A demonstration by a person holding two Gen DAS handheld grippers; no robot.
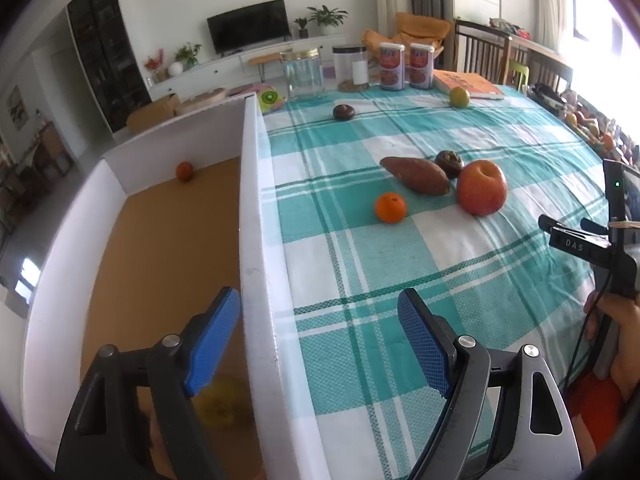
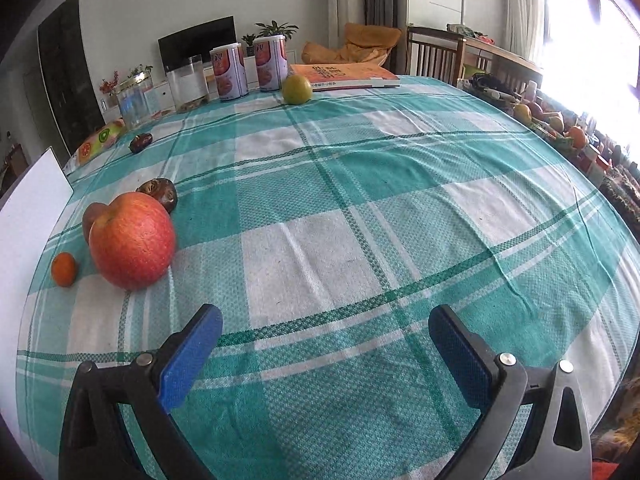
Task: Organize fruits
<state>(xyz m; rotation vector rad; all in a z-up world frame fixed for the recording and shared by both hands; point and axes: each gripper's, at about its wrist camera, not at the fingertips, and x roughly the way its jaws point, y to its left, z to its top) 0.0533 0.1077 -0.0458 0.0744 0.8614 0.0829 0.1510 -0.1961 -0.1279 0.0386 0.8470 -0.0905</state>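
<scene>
A white-walled box (image 1: 252, 216) with a brown floor stands at the table's left. In it lie a small orange fruit (image 1: 185, 171) at the far end and a blurred yellow fruit (image 1: 218, 406) below my left gripper (image 1: 318, 340). That gripper is open and empty, straddling the box's right wall. On the cloth lie a small orange (image 1: 390, 207), a sweet potato (image 1: 416, 175), a red apple (image 1: 481, 187), two dark fruits (image 1: 449, 163) (image 1: 343, 112) and a green-yellow fruit (image 1: 459, 97). My right gripper (image 2: 326, 354) is open and empty, right of the apple (image 2: 132, 241) and the orange (image 2: 64, 269).
The teal checked tablecloth (image 2: 360, 208) covers the table. At the far edge stand a glass jar (image 1: 302, 74), a clear canister (image 1: 351, 68), two cans (image 1: 406, 66) and an orange book (image 1: 468, 85). A fruit-print packet (image 2: 98, 140) lies far left. Clutter lines the right edge (image 2: 560, 128).
</scene>
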